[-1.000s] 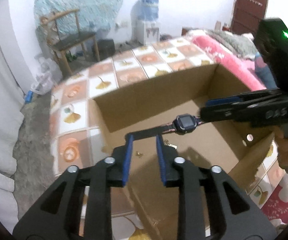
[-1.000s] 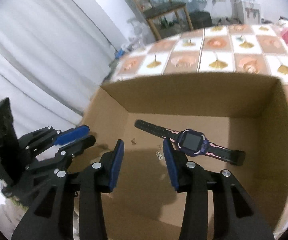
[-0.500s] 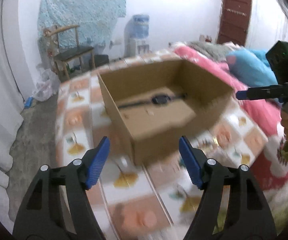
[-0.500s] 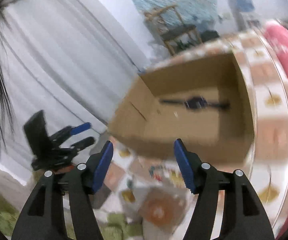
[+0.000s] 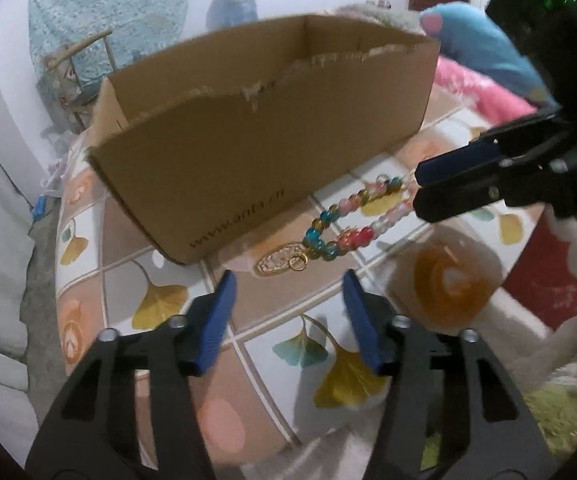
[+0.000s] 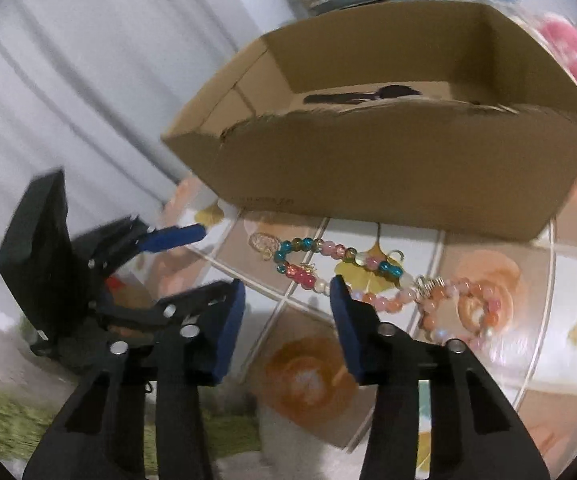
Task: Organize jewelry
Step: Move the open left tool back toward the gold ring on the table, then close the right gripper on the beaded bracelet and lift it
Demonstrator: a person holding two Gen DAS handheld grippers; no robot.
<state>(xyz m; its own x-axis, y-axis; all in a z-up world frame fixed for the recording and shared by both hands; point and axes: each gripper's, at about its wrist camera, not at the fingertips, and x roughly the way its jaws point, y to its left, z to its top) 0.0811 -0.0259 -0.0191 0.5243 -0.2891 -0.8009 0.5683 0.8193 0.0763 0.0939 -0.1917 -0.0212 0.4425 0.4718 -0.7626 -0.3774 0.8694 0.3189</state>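
Note:
A strand of coloured beads (image 5: 352, 216) with a gold pendant (image 5: 278, 263) lies on the tiled tabletop in front of the cardboard box (image 5: 264, 140). My left gripper (image 5: 288, 284) hovers just short of the pendant. Its jaws are closing, with nothing between them. My right gripper (image 6: 288, 284) is low over the same bead strand (image 6: 328, 258). Its jaws are closing too, and its right fingertip (image 6: 338, 288) is at the beads without pinching them. A pink bead bracelet (image 6: 462, 300) joins the strand on the right. A dark watch (image 6: 368, 96) lies inside the box (image 6: 388, 168).
The tabletop (image 5: 160, 300) has a ginkgo-leaf tile pattern, and its edge runs close under both grippers. The right gripper (image 5: 422, 188) reaches in from the right in the left wrist view. A white curtain (image 6: 68, 100) hangs on the left. Pink bedding (image 5: 484, 88) and a blue cushion (image 5: 484, 44) lie behind the box.
Both grippers have pulled back from over the box and dropped to the table in front of it. The watch stays in the box. The bead strand has come into view.

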